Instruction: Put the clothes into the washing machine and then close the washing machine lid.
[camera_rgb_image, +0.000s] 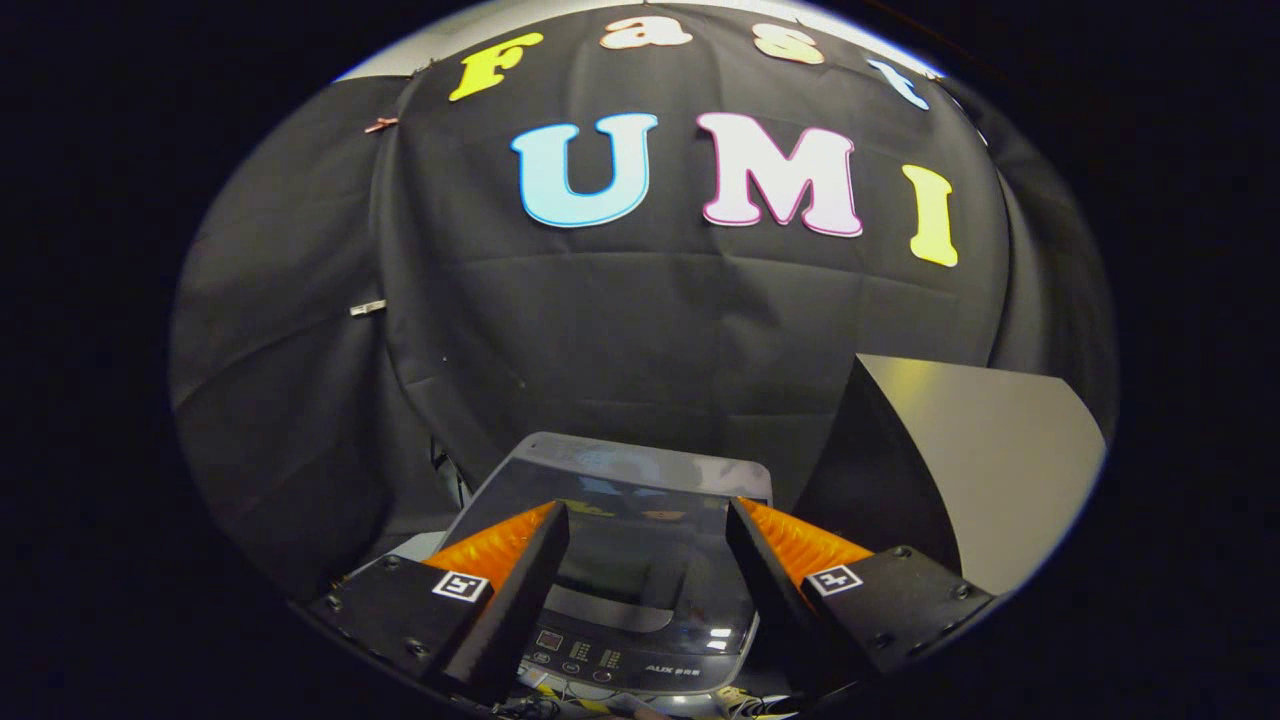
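A black cloth wall (640, 330) is seen hung well beyond the claw, filling the background. To the right of the claw, beyond the right finger, a large dark slanted panel (960, 450) is seen rising; what it belongs to cannot be told.

Below and just ahead of the claw, a small top-loading washing machine (640, 560) is viewed from above. Its lid (625, 520) appears to be lying flat and shut, with glossy reflections on its dark window. A control panel (610, 660) with small buttons is set along the nearer edge, low between the fingers.

No clothes are seen between the fingers or on the machine. Whether they are already inside cannot be told through the lid. If so, the task is judged finished or nearly so; if not, the lid is yet to be raised.

The gripper (645, 540) is held wide apart above the machine. Nothing is gripped or touched by its fingers.
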